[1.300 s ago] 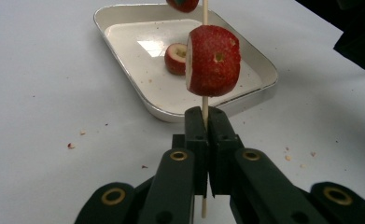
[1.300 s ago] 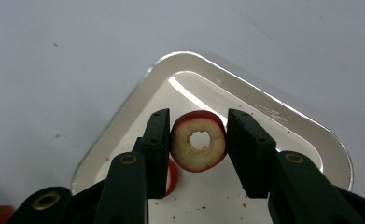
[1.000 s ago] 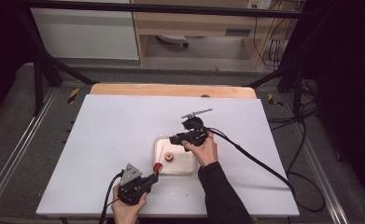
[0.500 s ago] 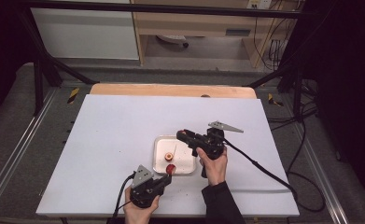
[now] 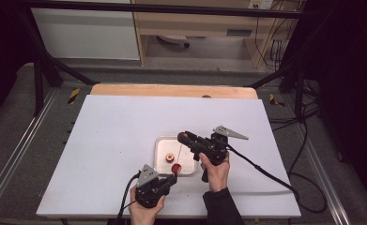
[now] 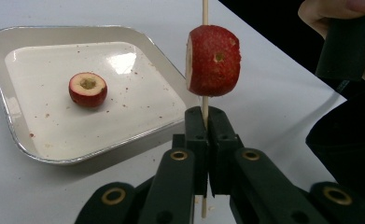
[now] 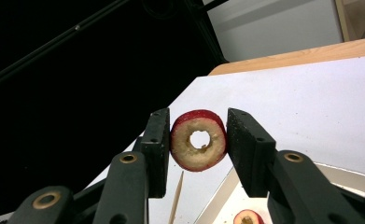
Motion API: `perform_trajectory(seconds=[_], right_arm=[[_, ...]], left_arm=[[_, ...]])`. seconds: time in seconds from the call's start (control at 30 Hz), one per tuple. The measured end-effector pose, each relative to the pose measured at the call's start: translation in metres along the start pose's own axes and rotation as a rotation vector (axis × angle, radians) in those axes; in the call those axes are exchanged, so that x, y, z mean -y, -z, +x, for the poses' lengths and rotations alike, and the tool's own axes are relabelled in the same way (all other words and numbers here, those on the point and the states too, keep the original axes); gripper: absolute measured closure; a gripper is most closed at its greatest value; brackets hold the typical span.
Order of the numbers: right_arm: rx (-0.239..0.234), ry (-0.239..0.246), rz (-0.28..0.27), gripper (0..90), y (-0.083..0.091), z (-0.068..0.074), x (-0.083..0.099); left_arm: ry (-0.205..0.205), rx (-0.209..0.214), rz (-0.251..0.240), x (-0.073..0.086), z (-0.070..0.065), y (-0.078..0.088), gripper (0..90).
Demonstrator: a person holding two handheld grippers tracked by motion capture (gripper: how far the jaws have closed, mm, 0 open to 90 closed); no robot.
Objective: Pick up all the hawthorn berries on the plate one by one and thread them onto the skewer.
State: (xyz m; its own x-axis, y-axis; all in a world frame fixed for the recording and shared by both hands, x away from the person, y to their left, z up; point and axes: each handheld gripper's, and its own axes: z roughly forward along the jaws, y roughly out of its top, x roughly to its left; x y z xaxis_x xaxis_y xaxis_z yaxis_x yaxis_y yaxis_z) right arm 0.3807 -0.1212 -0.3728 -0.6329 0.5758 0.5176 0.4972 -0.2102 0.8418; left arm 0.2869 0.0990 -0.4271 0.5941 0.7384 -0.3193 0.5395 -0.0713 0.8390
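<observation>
My left gripper [image 6: 203,140] is clamped on the skewer [image 6: 205,100], one fruit piece [image 6: 214,60] threaded. My right gripper [image 7: 196,149] pinches the cored ring [image 7: 199,139] by its skin: soft, light, crushable. Third piece [image 6: 87,88] sits in the tray [image 6: 12,126].

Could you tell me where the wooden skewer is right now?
In the left gripper view the wooden skewer stands upright, clamped in the left tongs, with a red fruit piece threaded on it, right of the tray.
</observation>
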Motion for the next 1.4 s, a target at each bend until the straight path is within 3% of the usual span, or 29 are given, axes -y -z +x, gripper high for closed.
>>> perform_trajectory(seconds=[1.07, 1.4], right_arm=[[0.019, 0.044, 0.006, 61.4, -0.0012, -0.0008, 0.0028], [0.009, 0.066, 0.032, 61.4, -0.0033, -0.0014, 0.0069]], left_arm=[[0.017, 0.011, 0.009, 0.0008, 0.0016, -0.0016, 88.2], [0.042, 0.016, 0.022, 0.0004, 0.0028, -0.0027, 88.2]])
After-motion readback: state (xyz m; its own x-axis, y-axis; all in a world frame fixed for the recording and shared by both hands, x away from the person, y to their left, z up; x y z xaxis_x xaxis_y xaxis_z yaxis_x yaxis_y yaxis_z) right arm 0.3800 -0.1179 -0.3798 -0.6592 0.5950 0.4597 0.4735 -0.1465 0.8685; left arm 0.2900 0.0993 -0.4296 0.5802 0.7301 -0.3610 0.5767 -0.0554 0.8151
